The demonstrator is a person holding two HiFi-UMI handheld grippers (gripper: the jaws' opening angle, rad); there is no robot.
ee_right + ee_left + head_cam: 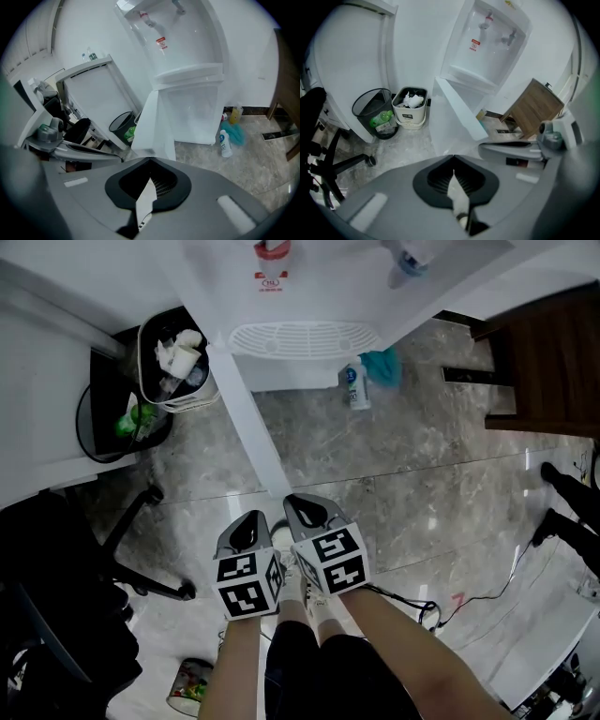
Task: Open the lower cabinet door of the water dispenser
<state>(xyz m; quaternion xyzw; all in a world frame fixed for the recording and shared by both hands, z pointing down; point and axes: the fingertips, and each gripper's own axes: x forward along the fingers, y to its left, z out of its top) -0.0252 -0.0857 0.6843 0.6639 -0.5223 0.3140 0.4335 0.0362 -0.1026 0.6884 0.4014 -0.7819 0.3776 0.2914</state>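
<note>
The white water dispenser (pixel 300 277) stands at the top of the head view, with its drip tray (pixel 302 338) below the taps. Its lower cabinet door (pixel 251 427) stands swung out towards me, seen edge-on as a long white panel over the floor. The door also shows in the left gripper view (pixel 457 115) and in the right gripper view (pixel 157 126), with the open cabinet (pixel 197 117) behind it. My left gripper (pixel 248 521) and right gripper (pixel 305 507) hang side by side just short of the door's free end. Both are shut with nothing between the jaws.
A white bin (pixel 176 367) full of rubbish and a black wire basket (pixel 122 418) stand left of the dispenser. A black office chair (pixel 56 606) fills the lower left. A spray bottle (pixel 356 385) and teal cloth (pixel 382 365) lie right of the cabinet. A wooden cabinet (pixel 548 362) and cables (pixel 487 592) are at the right.
</note>
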